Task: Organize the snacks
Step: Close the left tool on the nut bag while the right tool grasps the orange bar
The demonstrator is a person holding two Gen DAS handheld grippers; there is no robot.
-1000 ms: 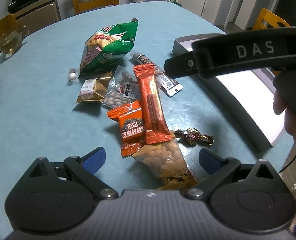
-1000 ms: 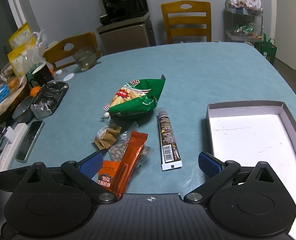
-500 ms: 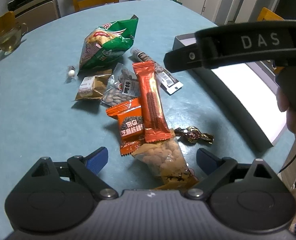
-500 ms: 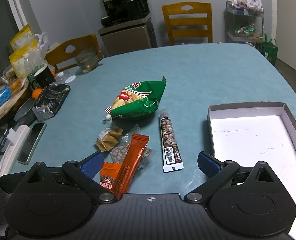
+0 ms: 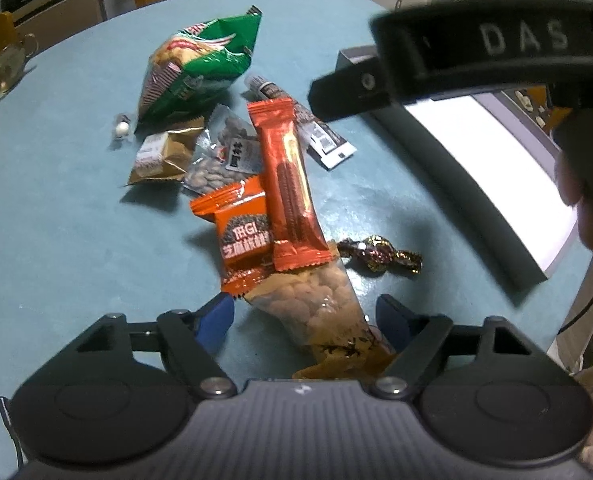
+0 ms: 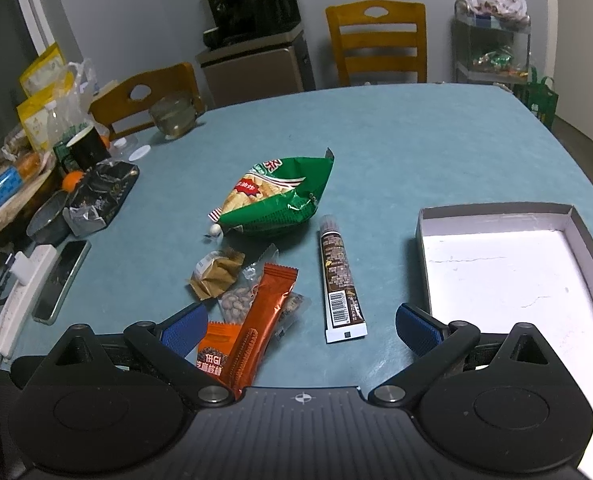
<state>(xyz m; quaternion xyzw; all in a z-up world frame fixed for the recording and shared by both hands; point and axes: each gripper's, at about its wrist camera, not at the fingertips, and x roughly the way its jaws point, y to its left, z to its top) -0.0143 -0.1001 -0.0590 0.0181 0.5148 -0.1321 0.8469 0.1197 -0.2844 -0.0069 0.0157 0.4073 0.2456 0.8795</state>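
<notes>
Currently: left tool closing around peanut pouch at 6 o'clock of table, not yet pinched. Right tool open, empty. Next: firm pinch, carry to box at 3 o'clock.

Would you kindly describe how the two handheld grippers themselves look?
Both the left gripper and right gripper share a black ribbed body, round pivot housings, silver rivets, angular black linkages and blue ridged pads. Seen side-on, the right one bears white "DAS" lettering.
</notes>
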